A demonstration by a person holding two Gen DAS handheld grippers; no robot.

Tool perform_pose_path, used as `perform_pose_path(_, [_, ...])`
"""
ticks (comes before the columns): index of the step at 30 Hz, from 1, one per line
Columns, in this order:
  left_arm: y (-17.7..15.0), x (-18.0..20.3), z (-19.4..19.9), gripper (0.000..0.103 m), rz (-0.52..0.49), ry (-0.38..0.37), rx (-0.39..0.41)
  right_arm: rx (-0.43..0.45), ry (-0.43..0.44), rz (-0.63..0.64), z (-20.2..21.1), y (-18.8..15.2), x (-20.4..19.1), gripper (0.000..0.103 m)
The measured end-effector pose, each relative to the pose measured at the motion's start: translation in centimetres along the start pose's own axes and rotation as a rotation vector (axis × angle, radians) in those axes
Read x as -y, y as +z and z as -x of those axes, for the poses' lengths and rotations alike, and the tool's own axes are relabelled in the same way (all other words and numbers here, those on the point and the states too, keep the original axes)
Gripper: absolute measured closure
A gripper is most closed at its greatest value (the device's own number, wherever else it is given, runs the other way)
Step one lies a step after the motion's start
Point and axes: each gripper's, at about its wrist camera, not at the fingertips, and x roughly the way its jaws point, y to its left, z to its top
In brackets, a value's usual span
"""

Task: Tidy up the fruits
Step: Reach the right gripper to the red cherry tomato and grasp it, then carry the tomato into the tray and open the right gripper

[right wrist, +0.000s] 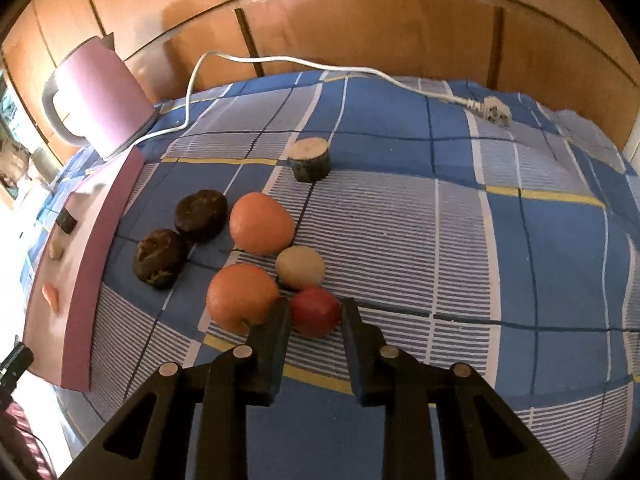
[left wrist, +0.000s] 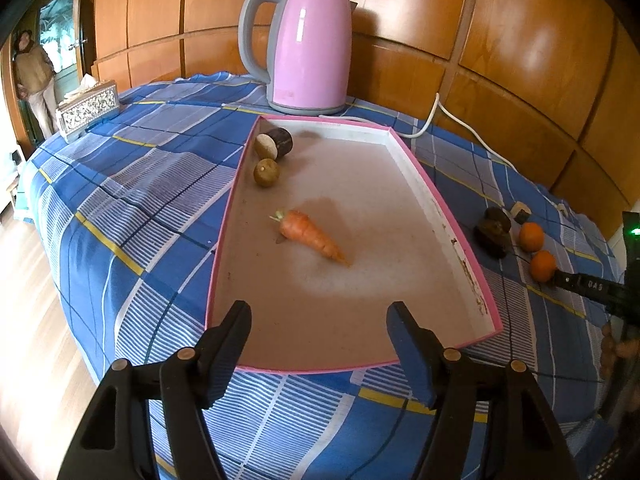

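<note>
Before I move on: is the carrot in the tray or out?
In. The carrot lies on the floor of the pink-rimmed tray, inside its walls.

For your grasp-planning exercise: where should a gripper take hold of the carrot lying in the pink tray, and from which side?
Grip the carrot across its thick upper half near the leafy end, coming from above with fingers straddling its long axis; it lies flat and tapers, so the narrow tip would likely slip.

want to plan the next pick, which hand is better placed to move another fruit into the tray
Right. The right gripper is already shut on the small red fruit in the loose pile. The left gripper hangs open and empty over the pink tray's near edge.
</note>
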Motion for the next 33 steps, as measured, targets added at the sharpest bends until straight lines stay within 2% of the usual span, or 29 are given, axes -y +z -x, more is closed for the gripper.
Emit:
perform_pose_path(3, [0.0, 0.0, -0.1, 0.032, 0.005, 0.001, -0.006, -0.017, 0.0, 0.011, -0.2, -0.3, 0.0, 0.078])
perform_pose_path(16, [-0.3, -0.7, 0.1, 0.029, 0.043, 0.0, -0.022, 0.048, -0.09, -0.062, 3.0, -2.6, 2.0, 0.078])
perform_pose_path(20, [-0.1, -1.0, 0.5, 0.026, 0.063, -0.005, -0.008, 0.087, -0.052, -0.056, 4.9, -2.6, 1.3, 0.078])
perform_pose_path(26, [0.0, -1.5, 0.9, 0.026, 0.078, -0.002, 0.011, 0.1, 0.074, 0.084, 6.0, -1.6, -3.9, 0.078])
perform_pose_path(33, [0.1, -1.8, 1.5, 0.026, 0.078, -0.002, 0.034, 0.054, 0.215, 0.25, 4.3, 0.1, -12.9, 0.078])
